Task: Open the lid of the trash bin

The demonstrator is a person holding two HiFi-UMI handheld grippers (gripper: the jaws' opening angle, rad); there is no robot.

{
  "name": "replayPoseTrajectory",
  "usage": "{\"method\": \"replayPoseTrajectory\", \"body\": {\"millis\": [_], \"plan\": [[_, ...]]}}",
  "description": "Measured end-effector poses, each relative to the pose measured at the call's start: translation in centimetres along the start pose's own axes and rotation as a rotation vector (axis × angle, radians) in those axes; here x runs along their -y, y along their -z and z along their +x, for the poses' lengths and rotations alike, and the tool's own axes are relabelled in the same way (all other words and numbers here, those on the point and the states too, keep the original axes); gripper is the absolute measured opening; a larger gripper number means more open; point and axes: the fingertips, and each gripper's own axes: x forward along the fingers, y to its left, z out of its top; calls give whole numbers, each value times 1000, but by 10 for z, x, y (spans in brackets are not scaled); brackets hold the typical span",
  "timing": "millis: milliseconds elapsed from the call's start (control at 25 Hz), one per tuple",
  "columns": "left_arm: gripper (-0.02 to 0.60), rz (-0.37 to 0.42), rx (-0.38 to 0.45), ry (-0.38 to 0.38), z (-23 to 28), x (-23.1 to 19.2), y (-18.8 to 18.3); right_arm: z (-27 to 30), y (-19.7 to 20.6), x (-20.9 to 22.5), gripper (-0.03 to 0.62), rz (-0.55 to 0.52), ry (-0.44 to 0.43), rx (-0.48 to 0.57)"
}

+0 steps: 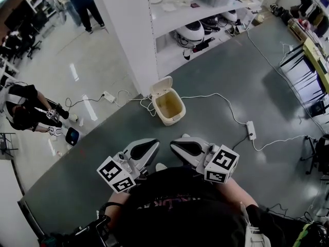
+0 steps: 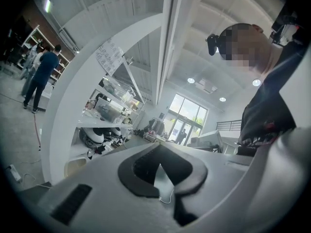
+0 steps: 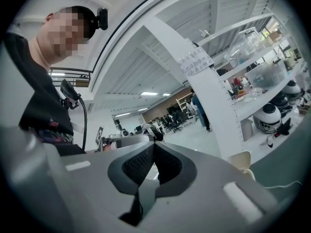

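Observation:
A small cream trash bin [image 1: 168,108] stands on the grey floor in front of the shelving. Its lid [image 1: 161,85] is tipped up and back, and the inside of the bin shows. Both grippers are held close to the person's body, well short of the bin, and point level. The left gripper [image 1: 156,146] is shut with nothing in it, and in the left gripper view its jaws [image 2: 158,148] meet at the tip. The right gripper [image 1: 174,144] is also shut and holds nothing [image 3: 152,145]. The raised lid [image 3: 241,160] shows at the right of the right gripper view.
White shelving [image 1: 205,14] with round white devices stands behind the bin. A white cable [image 1: 226,109] and a power strip [image 1: 251,129] lie on the floor to the right. Another power strip [image 1: 108,96] lies to the left. A person [image 1: 25,109] crouches at far left.

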Motion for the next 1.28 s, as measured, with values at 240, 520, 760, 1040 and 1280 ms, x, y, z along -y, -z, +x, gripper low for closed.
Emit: {"method": "replayPoseTrajectory", "body": {"millis": [240,520,760,1040,1280], "plan": [[2,-20,13,-14,-4,-1,5,-1,6,0,6,12,-9,1],[2,-13,10,-5,2,1,1,-2,3,2,6,16,-6,-2],[2,-23,9,-4,5,-3,3,-1,5,7,6,22,-3,-10],[2,-28,8,-3,5,-5,3,1,5,10,6,27,4,-16],[2,-31,10,-4,5,-5,5,1,8,11,6,31,7,-21]]}}
